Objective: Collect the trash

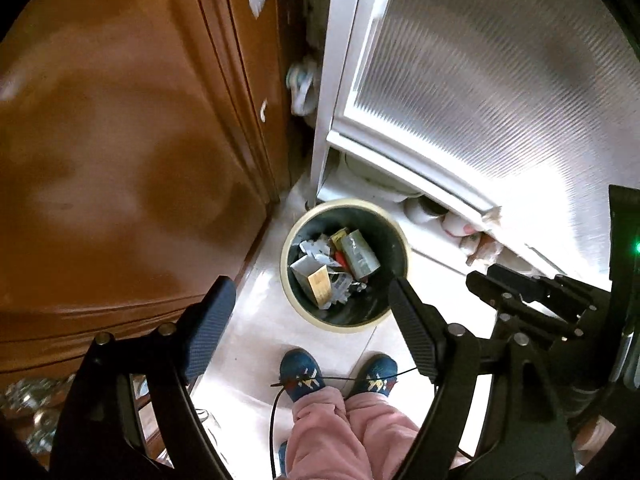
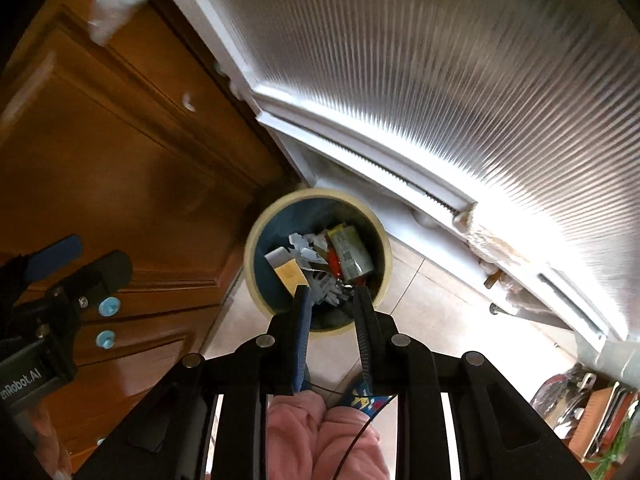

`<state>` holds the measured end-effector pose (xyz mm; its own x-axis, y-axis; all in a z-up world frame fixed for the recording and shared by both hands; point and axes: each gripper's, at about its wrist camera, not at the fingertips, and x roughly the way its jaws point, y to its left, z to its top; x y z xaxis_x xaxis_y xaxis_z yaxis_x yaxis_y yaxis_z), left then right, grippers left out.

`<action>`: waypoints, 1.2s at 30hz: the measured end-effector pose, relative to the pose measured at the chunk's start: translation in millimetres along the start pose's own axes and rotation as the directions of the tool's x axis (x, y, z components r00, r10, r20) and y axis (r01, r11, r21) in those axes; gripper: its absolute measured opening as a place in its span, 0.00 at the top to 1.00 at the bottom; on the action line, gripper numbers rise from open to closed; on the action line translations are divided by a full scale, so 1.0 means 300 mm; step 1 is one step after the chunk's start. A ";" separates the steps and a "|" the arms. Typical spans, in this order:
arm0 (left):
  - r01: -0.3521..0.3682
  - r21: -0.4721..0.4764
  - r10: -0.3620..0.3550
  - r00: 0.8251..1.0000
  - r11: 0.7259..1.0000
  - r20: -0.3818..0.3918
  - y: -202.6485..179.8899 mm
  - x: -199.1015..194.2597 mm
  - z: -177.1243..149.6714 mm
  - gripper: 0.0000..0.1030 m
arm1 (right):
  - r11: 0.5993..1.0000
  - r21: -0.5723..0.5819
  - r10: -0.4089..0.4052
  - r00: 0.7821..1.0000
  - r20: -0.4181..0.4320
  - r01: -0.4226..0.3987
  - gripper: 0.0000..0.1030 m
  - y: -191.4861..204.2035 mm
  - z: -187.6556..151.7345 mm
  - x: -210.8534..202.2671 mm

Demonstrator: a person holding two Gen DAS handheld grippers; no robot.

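Observation:
A round trash bin (image 1: 400, 254) with a cream rim and dark inside stands on the tiled floor in the corner. It holds trash (image 1: 334, 268): small boxes, a grey-green packet, crumpled paper. In the right wrist view the bin (image 2: 252, 248) and its trash (image 2: 320, 260) lie just ahead. My left gripper (image 1: 312, 292) is open and empty, high above the bin. My right gripper (image 2: 332, 294) hangs over the bin's near rim, its jaws a little apart with nothing between them. The right gripper also shows in the left wrist view (image 1: 488, 280).
A brown wooden door (image 1: 120, 140) stands left of the bin. A white-framed ribbed glass door (image 1: 480, 80) stands behind and to the right. The person's feet in blue slippers (image 1: 300, 376) and pink trousers are just before the bin. Metal kitchenware (image 2: 580, 396) sits at the lower right.

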<state>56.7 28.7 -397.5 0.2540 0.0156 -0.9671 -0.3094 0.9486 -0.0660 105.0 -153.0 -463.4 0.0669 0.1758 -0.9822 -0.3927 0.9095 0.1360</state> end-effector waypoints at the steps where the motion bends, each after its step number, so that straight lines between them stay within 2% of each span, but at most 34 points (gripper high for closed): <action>1: 0.002 0.000 -0.002 1.000 1.000 0.006 -0.001 -0.034 -0.002 0.25 | 1.000 0.001 0.002 1.000 0.006 -0.002 0.73 0.009 -0.003 -0.028; 4: 0.012 -0.001 -0.012 1.000 1.000 0.019 -0.009 -0.132 -0.007 0.20 | 1.000 0.006 0.012 0.999 0.031 -0.013 0.71 0.033 -0.017 -0.129; 14: 0.008 0.036 -0.011 0.995 0.999 0.098 -0.079 -0.480 -0.035 0.20 | 0.998 0.011 0.055 0.994 0.095 -0.057 0.69 0.079 -0.074 -0.478; 24: -0.002 0.053 -0.008 0.985 0.999 0.172 -0.154 -0.831 -0.032 0.20 | 0.997 -0.023 0.082 0.980 0.182 -0.079 0.67 0.037 -0.124 -0.846; 30: -0.029 0.078 0.012 0.977 0.997 0.214 -0.229 -1.019 -0.027 0.20 | 0.995 -0.053 0.096 0.964 0.248 -0.085 0.66 0.004 -0.146 -1.074; 36: -0.057 0.071 0.036 0.963 0.996 0.266 -0.294 -1.195 -0.011 0.20 | 0.992 -0.089 0.111 0.929 0.352 -0.085 0.66 -0.014 -0.140 -1.305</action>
<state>-10.1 -61.7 -45.7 0.4769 0.1333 -0.8688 -0.2574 0.9663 0.0069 42.0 -241.5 -85.0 0.3418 0.3972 -0.8517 -0.4772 0.8541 0.2068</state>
